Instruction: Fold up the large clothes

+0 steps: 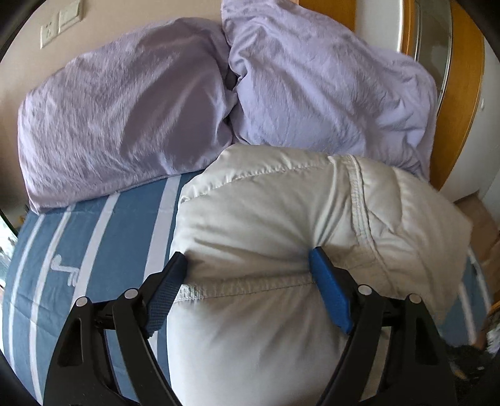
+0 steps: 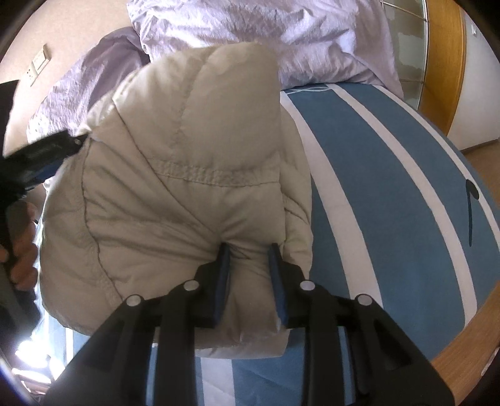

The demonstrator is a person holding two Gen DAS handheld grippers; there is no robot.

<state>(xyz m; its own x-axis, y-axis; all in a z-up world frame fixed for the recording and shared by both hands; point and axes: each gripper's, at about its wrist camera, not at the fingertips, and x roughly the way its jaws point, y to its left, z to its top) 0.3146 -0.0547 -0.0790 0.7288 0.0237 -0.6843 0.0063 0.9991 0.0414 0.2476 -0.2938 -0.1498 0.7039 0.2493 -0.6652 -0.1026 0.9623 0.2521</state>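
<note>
A puffy off-white down jacket lies bunched on the blue-and-white striped bed sheet. My left gripper stands wide open with its blue pads on either side of a bulge of the jacket along a stitched seam. In the right wrist view the jacket fills the middle, and my right gripper is shut on a thick fold at its near edge. The left gripper shows at the far left edge, held by a hand.
Two crumpled lilac pillows or duvet pieces lie at the head of the bed, touching the jacket's far side. A wooden bed frame edges the mattress on the right. Wall sockets sit at the upper left.
</note>
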